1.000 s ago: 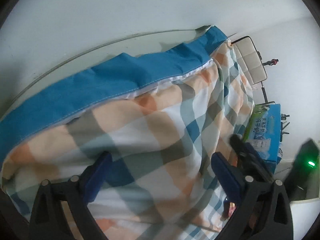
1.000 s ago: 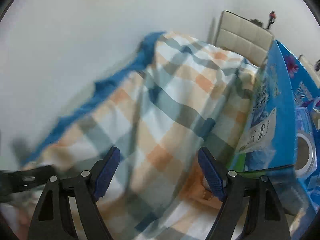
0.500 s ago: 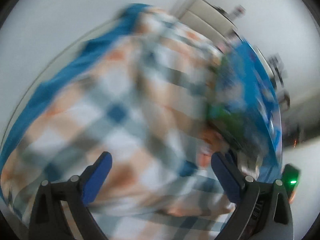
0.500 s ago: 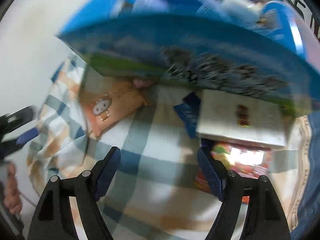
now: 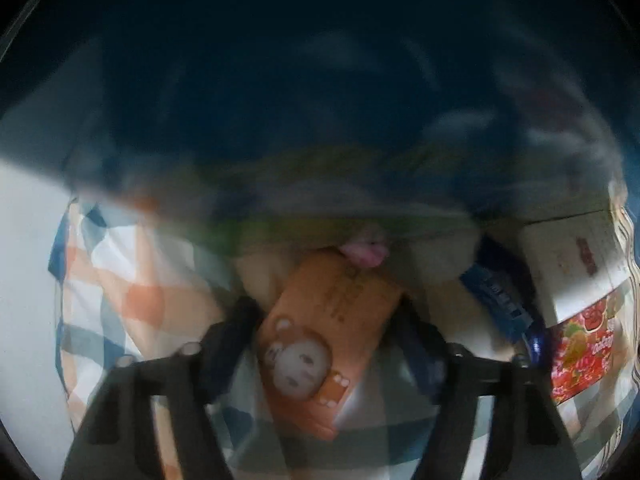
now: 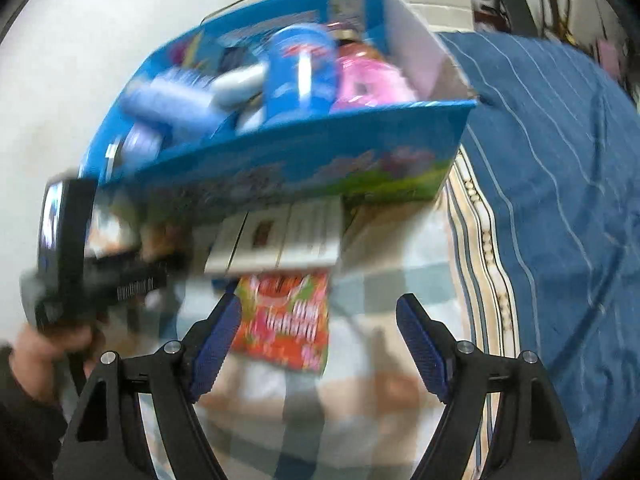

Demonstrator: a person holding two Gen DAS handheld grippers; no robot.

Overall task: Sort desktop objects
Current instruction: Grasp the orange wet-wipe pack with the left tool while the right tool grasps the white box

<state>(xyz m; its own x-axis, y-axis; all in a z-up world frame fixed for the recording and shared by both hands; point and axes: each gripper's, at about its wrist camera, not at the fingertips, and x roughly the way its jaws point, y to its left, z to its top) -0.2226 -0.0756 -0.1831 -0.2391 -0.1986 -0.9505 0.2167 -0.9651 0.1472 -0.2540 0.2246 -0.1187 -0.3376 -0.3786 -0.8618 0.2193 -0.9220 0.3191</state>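
Checked cloth (image 6: 360, 392): soft, matt woven fabric. Blue box (image 6: 320, 160): printed cardboard, slight sheen. Red packet (image 6: 288, 320): glossy plastic film. Orange pack (image 5: 324, 336): smooth printed wrapper. Right pads (image 6: 420, 348): blue, finely ribbed, matt.

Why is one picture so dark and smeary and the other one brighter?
Left wrist view: the top half is nearly black, close under the blue box, and everything is motion-smeared, even the orange bear packet. Right wrist view: brighter, fisheye-bent at the edges; the box and its contents are blurred, the right hand-held gripper stays sharp.
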